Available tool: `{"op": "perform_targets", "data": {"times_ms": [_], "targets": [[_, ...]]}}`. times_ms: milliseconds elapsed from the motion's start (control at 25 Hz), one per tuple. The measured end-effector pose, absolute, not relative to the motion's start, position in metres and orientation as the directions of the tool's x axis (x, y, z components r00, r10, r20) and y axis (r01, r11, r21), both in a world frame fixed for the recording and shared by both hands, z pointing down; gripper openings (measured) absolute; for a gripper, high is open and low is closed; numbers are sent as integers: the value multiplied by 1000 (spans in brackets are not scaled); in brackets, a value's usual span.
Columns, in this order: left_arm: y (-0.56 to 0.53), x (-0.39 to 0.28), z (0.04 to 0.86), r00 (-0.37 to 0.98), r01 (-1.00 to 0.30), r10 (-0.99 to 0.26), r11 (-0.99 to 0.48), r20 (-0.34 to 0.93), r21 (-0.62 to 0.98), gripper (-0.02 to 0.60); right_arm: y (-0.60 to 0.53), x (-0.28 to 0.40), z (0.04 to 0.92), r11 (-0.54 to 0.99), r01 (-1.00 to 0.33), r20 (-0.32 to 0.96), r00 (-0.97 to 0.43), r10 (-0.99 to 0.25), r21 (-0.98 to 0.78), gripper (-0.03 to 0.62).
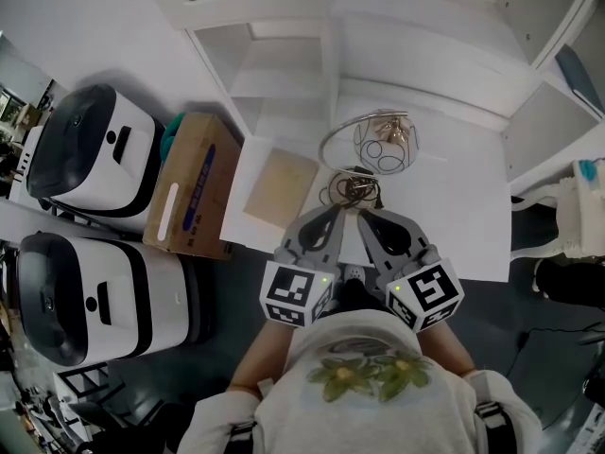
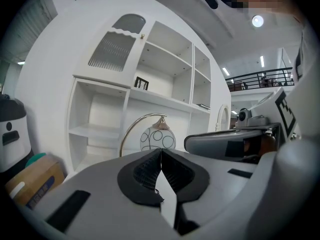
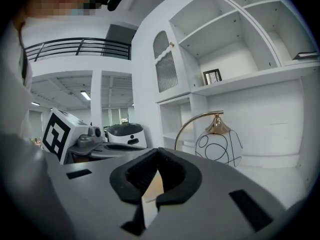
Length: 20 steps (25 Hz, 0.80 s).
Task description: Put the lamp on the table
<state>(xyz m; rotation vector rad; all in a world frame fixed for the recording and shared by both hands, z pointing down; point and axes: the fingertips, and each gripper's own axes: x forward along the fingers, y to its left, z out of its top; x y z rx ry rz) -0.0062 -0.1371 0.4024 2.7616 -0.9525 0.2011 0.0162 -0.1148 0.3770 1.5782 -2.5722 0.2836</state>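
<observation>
The lamp [image 1: 386, 143] has a white globe with black loops and a gold arched arm. It stands on the white table [image 1: 454, 206] in front of the shelves. The lamp [image 2: 157, 138] appears beyond the jaws in the left gripper view, and the lamp [image 3: 218, 146] stands to the right of the jaws in the right gripper view. My left gripper [image 1: 333, 216] and right gripper [image 1: 365, 218] hover side by side over the table's near part, just short of the lamp's foot. The left gripper [image 2: 161, 156] is shut on nothing. The right gripper [image 3: 159, 159] is shut too, with nothing held.
A tan board [image 1: 280, 187] lies on the table's left part. A cardboard box [image 1: 194, 183] and two white-and-black machines [image 1: 90, 149] [image 1: 90, 296] stand on the floor to the left. White open shelves [image 1: 284, 64] rise behind the table.
</observation>
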Motion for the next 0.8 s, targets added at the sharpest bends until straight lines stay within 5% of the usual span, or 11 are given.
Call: {"op": "perform_targets", "data": {"times_ms": [800], "targets": [[-96,-20,412,762,-645,-611,-747,218,162,31,-76,3,382,479,-873,192,-487,-852,-91,31]]}}
